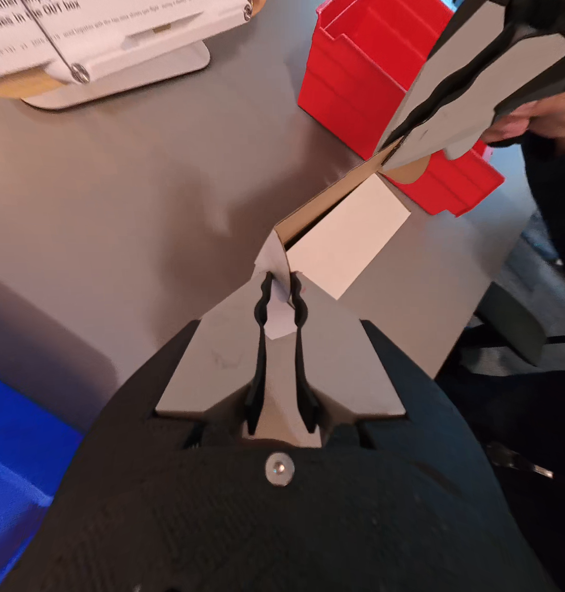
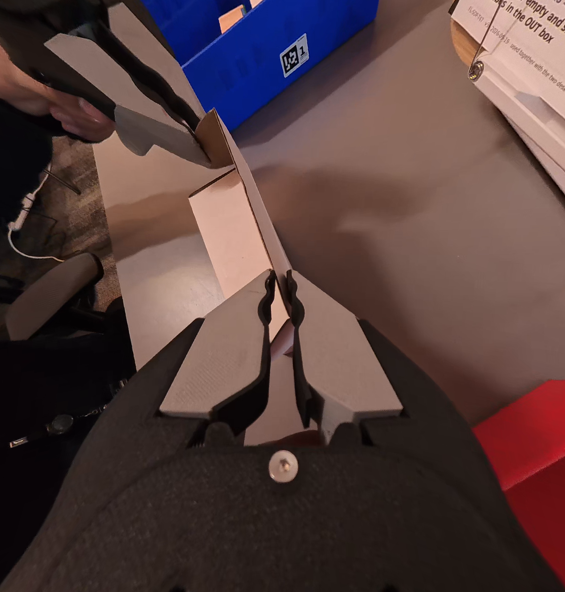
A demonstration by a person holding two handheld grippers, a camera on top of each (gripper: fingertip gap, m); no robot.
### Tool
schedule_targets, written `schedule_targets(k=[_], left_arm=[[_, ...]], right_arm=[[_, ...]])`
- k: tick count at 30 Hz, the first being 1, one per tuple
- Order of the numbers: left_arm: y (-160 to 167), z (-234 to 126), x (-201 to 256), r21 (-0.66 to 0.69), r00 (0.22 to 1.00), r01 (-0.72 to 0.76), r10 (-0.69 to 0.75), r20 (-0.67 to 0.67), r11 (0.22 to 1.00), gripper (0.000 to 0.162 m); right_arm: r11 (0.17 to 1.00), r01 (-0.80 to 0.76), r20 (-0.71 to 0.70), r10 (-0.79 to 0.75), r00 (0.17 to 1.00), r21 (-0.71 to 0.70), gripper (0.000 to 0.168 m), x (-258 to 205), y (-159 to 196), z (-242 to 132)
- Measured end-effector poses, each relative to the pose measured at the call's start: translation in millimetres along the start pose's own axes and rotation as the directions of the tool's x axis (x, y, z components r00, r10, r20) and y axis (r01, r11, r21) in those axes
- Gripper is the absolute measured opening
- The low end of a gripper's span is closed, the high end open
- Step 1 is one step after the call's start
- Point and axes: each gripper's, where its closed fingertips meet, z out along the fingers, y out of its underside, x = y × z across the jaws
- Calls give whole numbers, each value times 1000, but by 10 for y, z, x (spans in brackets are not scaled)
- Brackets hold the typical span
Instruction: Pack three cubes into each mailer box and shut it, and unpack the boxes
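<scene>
Both hand-held grippers, left (image 1: 280, 278) and right (image 2: 280, 276), clamp white cardboard mailer box (image 1: 348, 237) lid corners

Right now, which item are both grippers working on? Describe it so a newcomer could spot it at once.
On the grey table, between the red bin and the blue bin, sits a white mailer box. Its lid stands raised, with the left gripper and right gripper each pinching an end. It is the only cardboard item, brown inside.
</scene>
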Motion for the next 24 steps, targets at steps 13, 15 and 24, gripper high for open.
schedule_targets(k=[13,15,24], left_arm=[[174,-32,147,-49,997,-65,67,43,997,14],[185,-34,160,-46,995,-79,82,56,996,14],[214,-26,145,-108,922,-274,293,252,956,12]], right_arm=[[1000,31,-74,-30,997,6,7,-99,46,17],[999,43,-85,-43,995,1,7,-106,54,16],[998,59,-101,-59,993,-2,6,-128,65,19]])
